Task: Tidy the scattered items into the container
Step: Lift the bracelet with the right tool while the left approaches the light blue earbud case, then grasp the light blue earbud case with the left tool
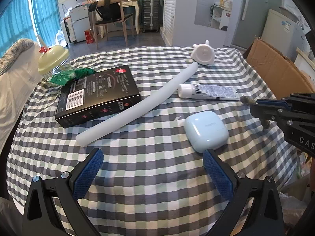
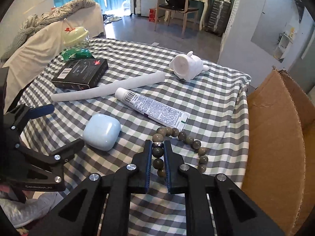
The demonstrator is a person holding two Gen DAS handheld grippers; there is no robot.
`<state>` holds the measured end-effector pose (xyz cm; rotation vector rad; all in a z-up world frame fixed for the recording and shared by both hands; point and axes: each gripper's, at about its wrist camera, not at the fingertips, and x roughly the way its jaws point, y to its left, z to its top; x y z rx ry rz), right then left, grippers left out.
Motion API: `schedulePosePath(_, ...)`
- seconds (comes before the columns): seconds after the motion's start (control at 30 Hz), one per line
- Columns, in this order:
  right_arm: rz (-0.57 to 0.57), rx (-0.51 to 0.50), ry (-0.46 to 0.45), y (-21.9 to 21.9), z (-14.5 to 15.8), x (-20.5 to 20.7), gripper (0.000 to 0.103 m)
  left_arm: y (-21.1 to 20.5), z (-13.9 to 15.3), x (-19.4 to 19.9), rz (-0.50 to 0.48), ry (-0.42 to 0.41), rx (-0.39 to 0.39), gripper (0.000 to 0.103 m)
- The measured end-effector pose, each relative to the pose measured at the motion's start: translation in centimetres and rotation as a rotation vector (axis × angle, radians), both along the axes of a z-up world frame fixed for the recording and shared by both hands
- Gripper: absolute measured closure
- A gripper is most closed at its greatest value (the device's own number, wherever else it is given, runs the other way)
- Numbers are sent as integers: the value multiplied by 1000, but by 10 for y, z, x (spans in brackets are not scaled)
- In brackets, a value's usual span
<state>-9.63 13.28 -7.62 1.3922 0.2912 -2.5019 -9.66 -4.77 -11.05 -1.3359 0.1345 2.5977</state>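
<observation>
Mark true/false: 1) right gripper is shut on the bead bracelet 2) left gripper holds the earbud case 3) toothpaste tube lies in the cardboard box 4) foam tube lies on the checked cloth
1) True: the right gripper is shut on the bead bracelet.
2) False: the left gripper is open; the earbud case lies free.
3) False: the toothpaste tube lies on the checked cloth, outside the cardboard box.
4) True: the foam tube lies there.

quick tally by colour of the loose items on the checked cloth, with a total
white: 3, foam tube, toy figure, paste tube
black: 1, box
pale blue: 1, earbud case
green: 1, packet
grey-brown: 1, bead bracelet, in the right gripper
yellow-lidded: 1, jar
total: 8
</observation>
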Motion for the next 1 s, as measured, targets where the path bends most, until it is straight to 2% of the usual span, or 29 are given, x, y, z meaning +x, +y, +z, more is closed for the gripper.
schedulePosePath(0.3,-34,-50,57,16,29,4,92,28,7,4,-94,28,52,0)
schedulePosePath(0.53,-44,-64,65,25,33,7,92,48,-2,-11,-99,-2,58,0)
schedulePosePath(0.57,-45,-66,67,26,33,8,92,51,-2,-11,-103,-1,54,5)
schedulePosePath(0.6,-50,-66,72,27,34,8,92,53,-3,-11,-102,1,43,17)
schedulePosePath(0.63,-48,-66,74,28,35,8,92,55,-4,-12,-105,-8,35,47)
schedulePosePath(1.0,-60,-87,114,38,49,13,92,57,6,-4,-123,-20,4,48)
